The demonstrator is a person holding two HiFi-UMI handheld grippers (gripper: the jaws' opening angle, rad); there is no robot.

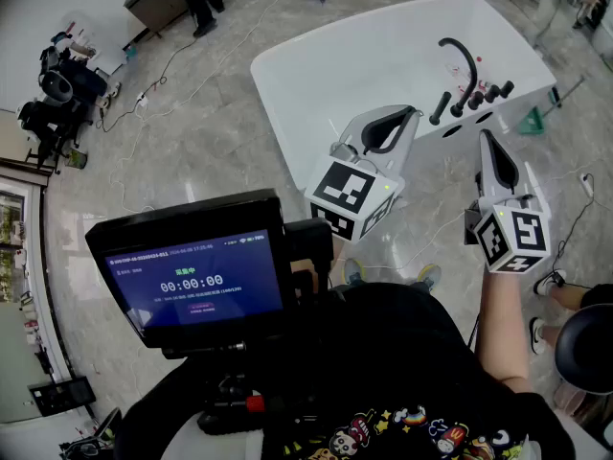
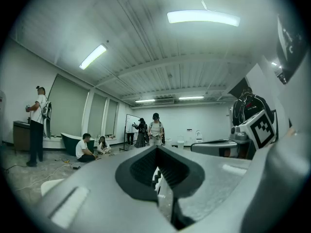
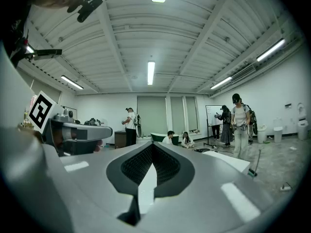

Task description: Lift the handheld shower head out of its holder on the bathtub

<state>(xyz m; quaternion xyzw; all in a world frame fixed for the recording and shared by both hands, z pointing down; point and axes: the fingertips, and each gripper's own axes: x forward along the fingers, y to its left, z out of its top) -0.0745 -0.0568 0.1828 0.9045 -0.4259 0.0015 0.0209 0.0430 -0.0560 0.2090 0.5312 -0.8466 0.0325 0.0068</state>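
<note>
Handheld shower head (image 1: 439, 109), judging it to be the slim black wand, is standing upright in its holder on the deck of the white bathtub (image 1: 316, 46), at 2 o'clock in the head view. Curved spout (image 1: 464, 56) and knobs (image 1: 488, 92) are sitting just beside it, toward its 2 o'clock. Nothing is touching it.

Left gripper (image 1: 414, 113) is hovering near its 9 o'clock and right gripper (image 1: 486, 136) at its 5 o'clock, both apart from it. Both tongs are pressing together at the tips, pinching nothing. Both gripper views are looking level across the room, not down at the tub.

Chest monitor (image 1: 196, 276) is showing all zeros. I'm reading this as a ready pose, with the lift not started. Whichever gripper goes in will be needing to spread first.
</note>
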